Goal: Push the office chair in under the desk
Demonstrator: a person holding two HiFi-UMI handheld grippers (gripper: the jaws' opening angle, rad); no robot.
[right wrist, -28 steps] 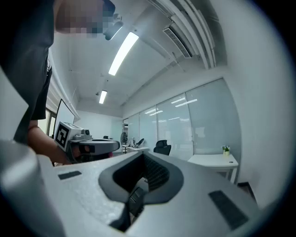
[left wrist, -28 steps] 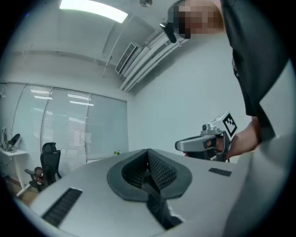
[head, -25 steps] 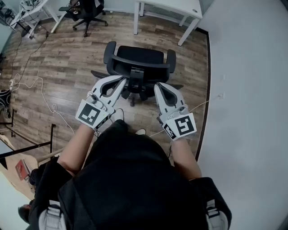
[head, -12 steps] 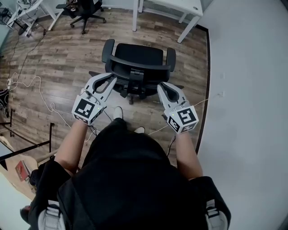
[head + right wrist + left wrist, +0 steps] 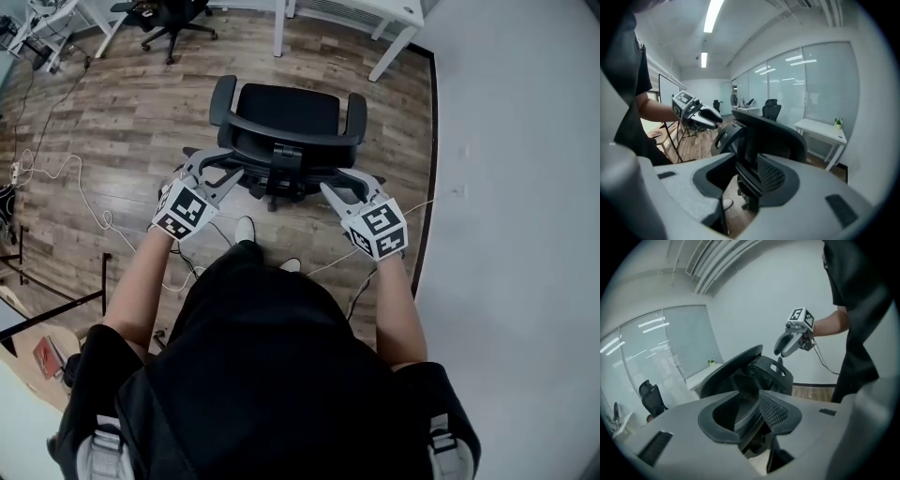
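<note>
Forward, both forearms [image 5: 139,281] toward office chair [image 5: 286,105]

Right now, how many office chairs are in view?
2. The office chair stands on the wood floor straight ahead of the person. A second chair sits at the head view's top left edge, partly cropped. Others may be out of frame.

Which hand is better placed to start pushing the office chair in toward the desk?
Left, slightly. Both grippers' jaws have just been opening and clamp nothing. The left gripper sits nearer the office chair backrest, whose edge shows in its jaw gap. The right gripper hangs a little further back.
</note>
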